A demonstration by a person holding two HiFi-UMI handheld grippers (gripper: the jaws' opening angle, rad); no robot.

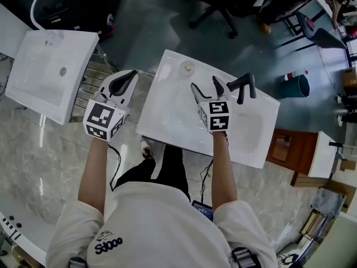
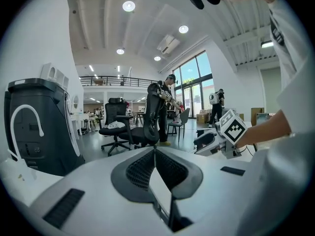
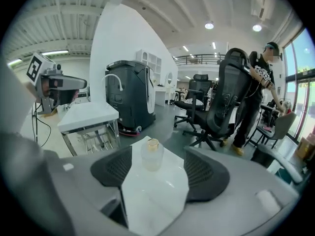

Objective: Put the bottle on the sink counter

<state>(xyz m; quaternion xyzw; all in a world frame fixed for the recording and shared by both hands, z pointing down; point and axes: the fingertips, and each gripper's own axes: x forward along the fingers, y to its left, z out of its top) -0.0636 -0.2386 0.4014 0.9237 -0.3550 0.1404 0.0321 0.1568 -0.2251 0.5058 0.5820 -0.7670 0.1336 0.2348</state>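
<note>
Standing untouched beyond right gripper's fingers: bottle.

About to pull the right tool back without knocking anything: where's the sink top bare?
Bare on the sink counter: the left side between the bottle and the near edge, and the right end past the black faucet. Tight: around the bottle, and between faucet and right tool.

left tongs: jaws together | right tongs: jaws apart, empty

Bright ceiling lighting, fisheye-warped gripper views
</note>
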